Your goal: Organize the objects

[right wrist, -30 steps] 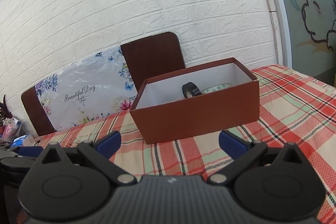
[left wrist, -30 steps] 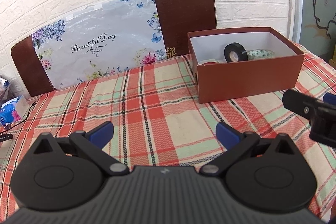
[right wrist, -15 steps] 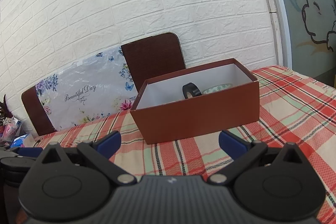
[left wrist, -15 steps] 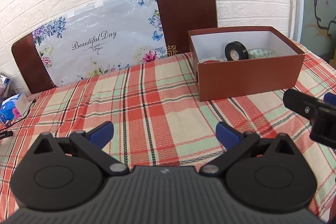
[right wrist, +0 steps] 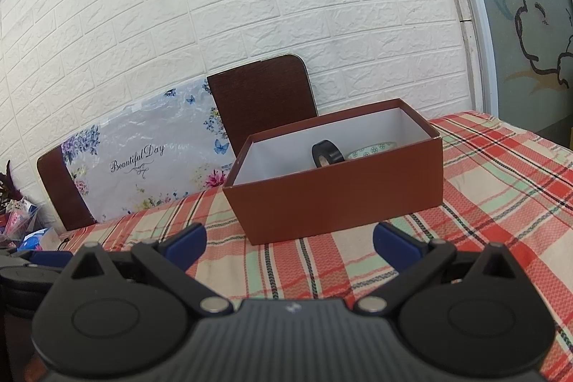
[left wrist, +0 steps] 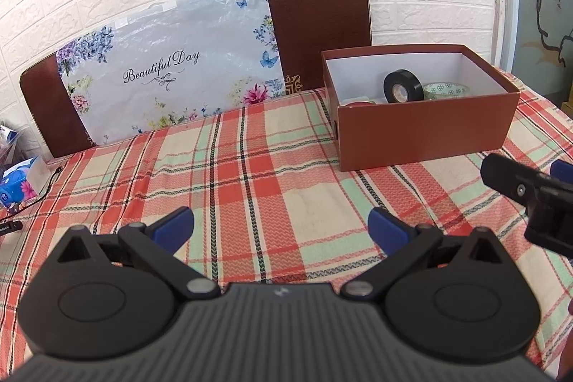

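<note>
Left claw (left wrist: 280,227) spread wide, empty, low over the plaid red-and-green cloth-covered surface (left wrist: 250,174). Right claw (right wrist: 289,240) likewise wide and empty, facing the open rust-brown cardboard box (right wrist: 340,192). Inside, against the smooth white lining: glossy black roll of tape (left wrist: 403,86) on edge, beside a flat-lying patterned green-and-white tape roll (left wrist: 446,90). Probably collected there to keep the woven cloth uncluttered; no loose items visible nearby.

Black tape roll (left wrist: 403,86) inside brown box (left wrist: 422,130)
</note>
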The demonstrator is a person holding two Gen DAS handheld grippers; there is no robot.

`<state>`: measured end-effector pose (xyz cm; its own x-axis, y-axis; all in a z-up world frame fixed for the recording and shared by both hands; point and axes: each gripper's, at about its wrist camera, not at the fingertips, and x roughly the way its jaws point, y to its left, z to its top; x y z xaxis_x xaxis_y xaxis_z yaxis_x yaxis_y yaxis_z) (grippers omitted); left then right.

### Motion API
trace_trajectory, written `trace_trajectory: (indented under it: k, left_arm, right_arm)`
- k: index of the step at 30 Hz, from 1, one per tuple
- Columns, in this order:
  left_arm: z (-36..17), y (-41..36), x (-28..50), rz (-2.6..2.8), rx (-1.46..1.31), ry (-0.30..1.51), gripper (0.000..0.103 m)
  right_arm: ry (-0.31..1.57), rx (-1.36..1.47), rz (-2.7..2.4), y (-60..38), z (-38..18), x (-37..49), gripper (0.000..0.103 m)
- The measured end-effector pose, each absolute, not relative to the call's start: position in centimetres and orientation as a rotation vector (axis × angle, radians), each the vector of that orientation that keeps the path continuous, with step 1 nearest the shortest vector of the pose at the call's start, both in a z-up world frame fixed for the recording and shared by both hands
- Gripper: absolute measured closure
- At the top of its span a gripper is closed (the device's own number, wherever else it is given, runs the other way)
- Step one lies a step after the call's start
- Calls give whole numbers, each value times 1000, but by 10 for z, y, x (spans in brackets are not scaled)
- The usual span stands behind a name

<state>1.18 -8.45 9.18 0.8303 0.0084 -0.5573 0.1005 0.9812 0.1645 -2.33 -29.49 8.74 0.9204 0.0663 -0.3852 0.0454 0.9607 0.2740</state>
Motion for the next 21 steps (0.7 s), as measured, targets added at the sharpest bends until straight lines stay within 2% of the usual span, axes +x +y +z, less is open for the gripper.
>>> trace_trajectory:
  k: [21]
  left_arm:
    - [93,-86,13,-55,181,602,0]
  right_arm:
    - [415,265,18,-294,87,-20,0]
